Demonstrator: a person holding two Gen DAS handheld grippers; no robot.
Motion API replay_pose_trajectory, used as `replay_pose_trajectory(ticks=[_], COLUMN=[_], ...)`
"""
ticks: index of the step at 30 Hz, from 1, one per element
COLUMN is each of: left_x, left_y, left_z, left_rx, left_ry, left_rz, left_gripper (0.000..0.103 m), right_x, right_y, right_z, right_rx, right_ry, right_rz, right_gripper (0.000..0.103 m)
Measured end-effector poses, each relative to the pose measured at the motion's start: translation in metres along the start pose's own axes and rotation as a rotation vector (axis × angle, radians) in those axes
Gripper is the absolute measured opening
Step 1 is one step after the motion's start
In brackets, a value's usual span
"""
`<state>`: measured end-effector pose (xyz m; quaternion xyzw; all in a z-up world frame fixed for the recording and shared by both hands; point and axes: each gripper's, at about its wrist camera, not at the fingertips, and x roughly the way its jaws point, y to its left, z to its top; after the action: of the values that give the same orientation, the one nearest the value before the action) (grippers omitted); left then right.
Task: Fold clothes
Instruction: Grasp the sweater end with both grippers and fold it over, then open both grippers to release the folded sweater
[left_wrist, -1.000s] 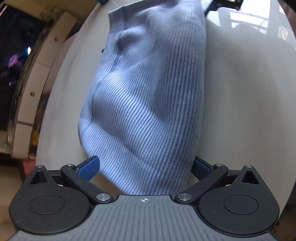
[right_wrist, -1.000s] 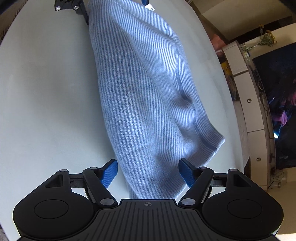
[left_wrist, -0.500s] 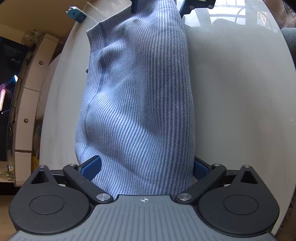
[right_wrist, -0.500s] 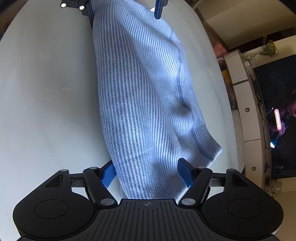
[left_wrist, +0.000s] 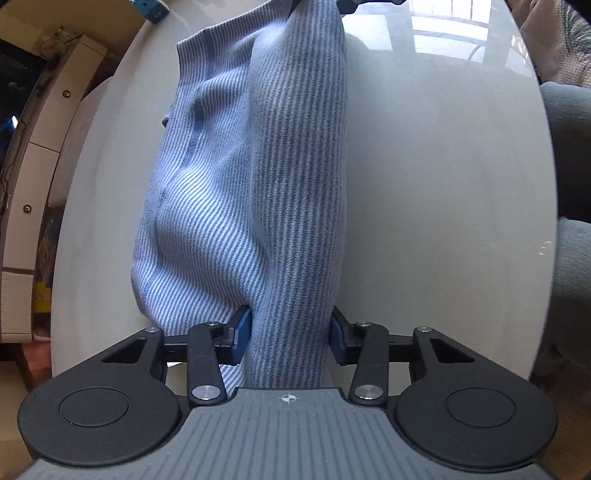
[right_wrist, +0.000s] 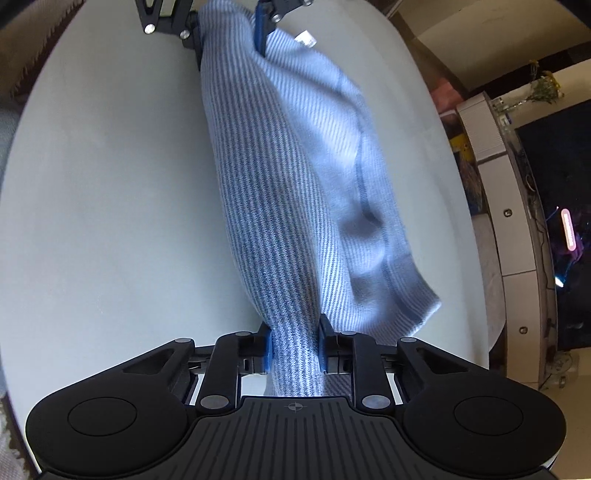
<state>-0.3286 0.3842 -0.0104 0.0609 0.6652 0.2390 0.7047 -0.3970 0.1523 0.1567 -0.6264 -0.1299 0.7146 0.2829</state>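
A light blue striped knit garment (left_wrist: 258, 177) lies stretched over the white oval table (left_wrist: 443, 184), bunched into a thick ridge between my two grippers. My left gripper (left_wrist: 290, 338) is shut on one end of the ridge. My right gripper (right_wrist: 294, 347) is shut on the other end of the garment (right_wrist: 295, 206). Each gripper shows at the top of the other's view, the right gripper (left_wrist: 314, 5) and the left gripper (right_wrist: 229, 31), both clamped on the cloth. The loose part of the garment spreads out on the table beside the ridge.
A white cabinet (left_wrist: 33, 155) stands beyond the table's edge, also in the right wrist view (right_wrist: 517, 229). A small teal object (left_wrist: 147, 7) sits at the table's far edge. Grey fabric (left_wrist: 569, 155) lies past the right edge. A white label (right_wrist: 304, 37) shows on the garment.
Both grippers have closed from open onto the ends of the garment. The cloth between them has bunched into a narrower, raised ridge.
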Motion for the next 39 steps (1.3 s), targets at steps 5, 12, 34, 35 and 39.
replay_pose_trajectory(ticks=[5,12,34,35,39], left_x=[-0.011,-0.034,-0.007,-0.007,-0.012], left_y=[-0.002,0.017,0.019,0.023,0.038], left_z=[-0.009,-0.020,-0.042,-0.044,-0.055], left_rx=[0.059,0.037,-0.262,-0.313,-0.475], left_ry=[0.046,0.085,0.035,0.021,-0.008], left_rz=[0.039,0.064,-0.251,-0.277,-0.354], left_gripper=[0.031,0.026,0.047,0.056,0.061], right_x=[-0.012,-0.022,0.010,0.011,0.004], right_y=[-0.007,-0.023,-0.025,-0.029,-0.040], right_z=[0.013,0.035,0.030,0.029,0.021], right_rx=[0.008,0.033,0.190,0.210,0.306], right_ry=[-0.034,-0.067,-0.029,-0.033,-0.045], right_rz=[0.000,-0.024,0.226,0.247,0.298], right_gripper=[0.022,0.021,0.030,0.034,0.053])
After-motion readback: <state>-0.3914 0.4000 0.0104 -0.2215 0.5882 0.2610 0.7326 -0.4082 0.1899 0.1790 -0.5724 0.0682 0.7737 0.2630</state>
